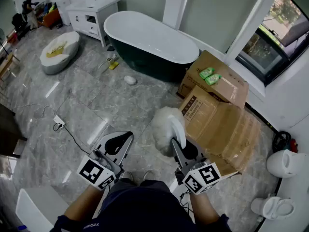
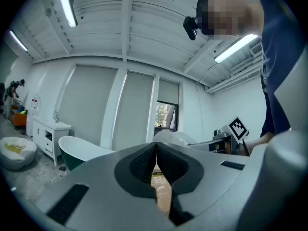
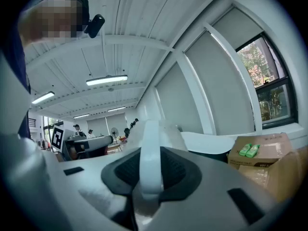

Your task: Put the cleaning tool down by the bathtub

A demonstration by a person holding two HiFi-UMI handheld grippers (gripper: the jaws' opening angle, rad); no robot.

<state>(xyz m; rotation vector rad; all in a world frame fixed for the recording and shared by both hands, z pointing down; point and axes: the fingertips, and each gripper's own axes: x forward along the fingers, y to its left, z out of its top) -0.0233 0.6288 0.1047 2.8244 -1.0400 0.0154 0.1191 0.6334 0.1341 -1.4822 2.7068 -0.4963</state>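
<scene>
My right gripper [image 1: 176, 140] is shut on the white handle [image 3: 150, 159] of the cleaning tool, a fluffy white scrubbing head [image 1: 163, 127] that points forward and up. The handle stands upright between the two dark pads [image 3: 178, 170]. My left gripper [image 1: 119, 142] hangs beside it to the left, shut, with nothing between its pads [image 2: 144, 165]. The bathtub [image 1: 149, 42], white inside and dark green outside, stands on the floor well ahead of both grippers. It shows too in the left gripper view as a tub [image 2: 82, 150] low at the left.
Large cardboard boxes [image 1: 219, 115] lie to the right, with two green packets [image 1: 210, 76] on top. A white vanity [image 1: 91, 13] and a white beanbag [image 1: 59, 50] are at the far left. A cable [image 1: 72, 137] runs over the marble floor. A toilet [image 1: 273, 207] is at the lower right.
</scene>
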